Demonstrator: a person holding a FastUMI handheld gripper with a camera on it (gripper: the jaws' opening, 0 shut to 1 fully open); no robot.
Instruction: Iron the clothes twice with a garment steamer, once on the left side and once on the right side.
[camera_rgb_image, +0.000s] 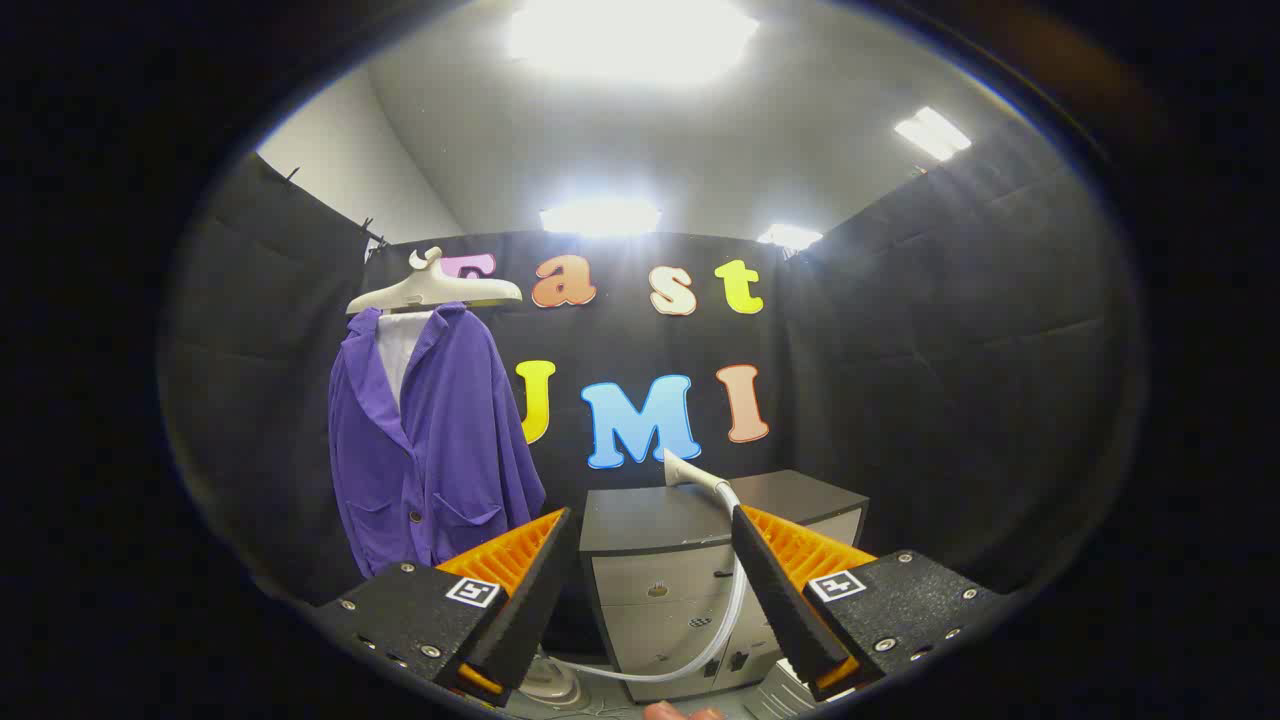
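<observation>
— Hanging where, that purple jacket (432, 440)?
— Left of centre in the frame, on a pale hanger (435, 288) against the black wall, beyond the left finger.
— And the gripper (652, 545)?
— Spread wide, holding nothing. The steamer head (692, 472) lies on the grey cabinet (700, 570) ahead, touching nothing but its top; its hose (700, 655) loops down to the base (548, 685) at lower centre.

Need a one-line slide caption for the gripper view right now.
Open gripper faces the cabinet where the steamer head rests; purple jacket hangs on a hanger beyond.
</observation>
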